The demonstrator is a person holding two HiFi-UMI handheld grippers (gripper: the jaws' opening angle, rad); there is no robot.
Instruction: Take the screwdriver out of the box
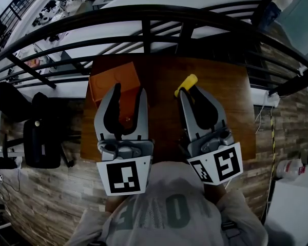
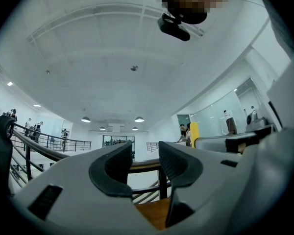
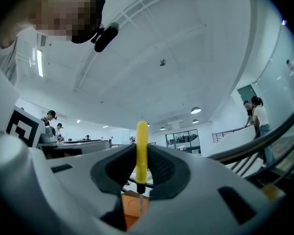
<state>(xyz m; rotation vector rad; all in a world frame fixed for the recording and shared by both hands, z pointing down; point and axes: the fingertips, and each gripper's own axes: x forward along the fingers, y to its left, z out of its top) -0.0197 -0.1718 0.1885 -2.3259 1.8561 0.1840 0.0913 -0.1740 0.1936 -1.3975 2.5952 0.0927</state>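
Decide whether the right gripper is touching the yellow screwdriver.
Touching. In the right gripper view, the right gripper has both jaws pressed against the handle of the yellow screwdriver.
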